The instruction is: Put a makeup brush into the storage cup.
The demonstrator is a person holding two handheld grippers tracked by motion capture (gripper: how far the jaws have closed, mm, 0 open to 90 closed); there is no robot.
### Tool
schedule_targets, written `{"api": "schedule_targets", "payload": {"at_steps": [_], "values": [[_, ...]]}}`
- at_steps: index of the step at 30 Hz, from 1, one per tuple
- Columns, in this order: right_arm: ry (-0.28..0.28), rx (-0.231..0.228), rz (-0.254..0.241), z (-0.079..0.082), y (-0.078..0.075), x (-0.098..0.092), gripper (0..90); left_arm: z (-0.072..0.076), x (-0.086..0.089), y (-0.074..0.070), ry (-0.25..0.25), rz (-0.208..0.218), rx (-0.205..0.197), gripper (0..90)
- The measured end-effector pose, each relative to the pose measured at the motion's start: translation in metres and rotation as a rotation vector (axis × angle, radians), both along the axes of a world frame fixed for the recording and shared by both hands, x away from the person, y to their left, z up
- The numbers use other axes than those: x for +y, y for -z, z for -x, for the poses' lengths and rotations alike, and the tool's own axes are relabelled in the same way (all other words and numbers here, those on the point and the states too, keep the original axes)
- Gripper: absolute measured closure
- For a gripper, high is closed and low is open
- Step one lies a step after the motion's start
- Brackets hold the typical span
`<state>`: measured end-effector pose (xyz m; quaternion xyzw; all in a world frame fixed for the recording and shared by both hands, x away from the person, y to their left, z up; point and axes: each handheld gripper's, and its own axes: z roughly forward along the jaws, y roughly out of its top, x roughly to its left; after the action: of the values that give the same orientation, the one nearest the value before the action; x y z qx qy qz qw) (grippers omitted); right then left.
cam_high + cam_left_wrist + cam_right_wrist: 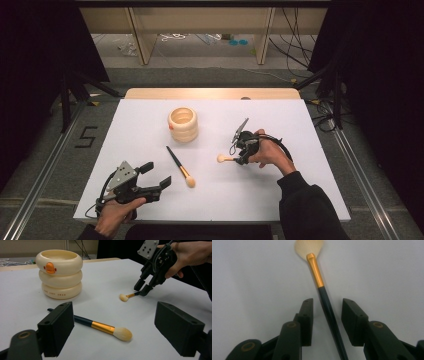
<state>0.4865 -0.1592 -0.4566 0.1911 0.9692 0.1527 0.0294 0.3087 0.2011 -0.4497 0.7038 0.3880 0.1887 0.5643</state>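
The small brush lay right of centre in the high view, well clear of the white surface's edges, with open room around it. The right gripper straddled its dark handle, jaws apart, not yet pressing. The left gripper, lower left, stood spread and empty. The cream holder read "THE JUDY SWAN"; a larger brush lay between.

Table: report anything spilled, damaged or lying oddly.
Nothing stands out. The ringed cream holder stands upright and whole, the larger brush lies flat on the white table, and the smaller brush lies between the right gripper's open jaws.
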Motion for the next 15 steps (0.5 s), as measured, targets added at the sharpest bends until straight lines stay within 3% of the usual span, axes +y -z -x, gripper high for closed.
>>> {"api": "schedule_targets", "payload": {"at_steps": [5, 6, 8, 9, 15], "values": [[0.006, 0.006, 0.007, -0.001, 0.0012, 0.0005, 65.6, -0.0002, 0.0001, -0.0001, 0.0, -0.002, -0.001, 15.8], [-0.01, -0.001, 0.027, -0.003, 0.0007, 0.0, 66.9, -0.0002, 0.0001, -0.0001, 0.0, -0.001, 0.0, 15.8], [0.005, 0.012, 0.016, -0.0022, 0.0008, 0.0016, 67.9, -0.0002, -0.0001, -0.0001, 0.0, -0.001, -0.001, 15.8], [-0.026, 0.0, 0.053, -0.0053, -0.0003, 0.0017, 69.7, -0.0004, -0.0001, -0.0002, 0.003, -0.003, -0.003, 15.8], [-0.041, 0.016, 0.099, -0.0065, -0.0017, 0.0089, 73.5, -0.0002, 0.0002, -0.0002, -0.001, 0.0, -0.002, 15.8]]}}
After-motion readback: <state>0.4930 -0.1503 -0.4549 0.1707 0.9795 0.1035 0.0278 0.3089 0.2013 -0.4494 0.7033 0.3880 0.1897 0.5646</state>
